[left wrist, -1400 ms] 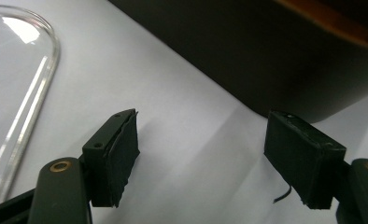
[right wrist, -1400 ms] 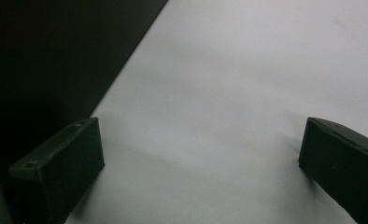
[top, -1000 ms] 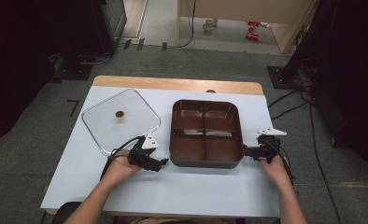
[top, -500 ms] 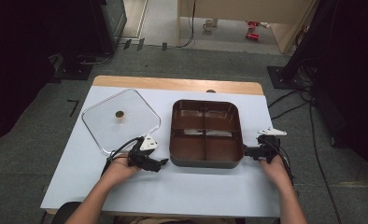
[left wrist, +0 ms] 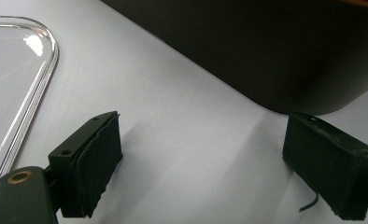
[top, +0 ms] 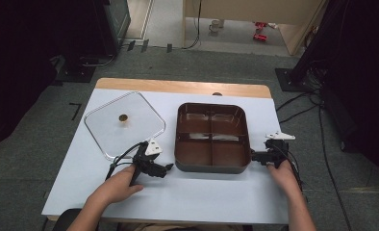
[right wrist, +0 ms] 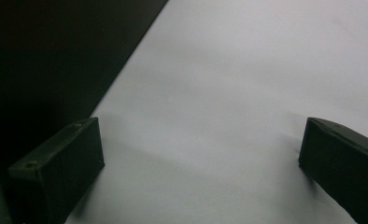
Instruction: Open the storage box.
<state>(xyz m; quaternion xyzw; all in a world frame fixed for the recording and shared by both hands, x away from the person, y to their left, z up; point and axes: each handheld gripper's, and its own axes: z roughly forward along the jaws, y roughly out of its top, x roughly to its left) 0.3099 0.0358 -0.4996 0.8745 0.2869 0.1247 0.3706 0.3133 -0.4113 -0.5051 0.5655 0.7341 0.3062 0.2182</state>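
High view shows a dark brown four-compartment tray (top: 211, 166) between both grippers, fingers spread, gripping nothing.

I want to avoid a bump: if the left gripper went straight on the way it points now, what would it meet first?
Probably the dark side wall of the brown divided tray, just past the open left gripper. Only bare table lies between them.

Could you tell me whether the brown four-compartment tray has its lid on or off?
Off. The brown four-compartment tray sits uncovered, its dividers visible, while the clear square lid with a small knob lies flat on the table beside it.
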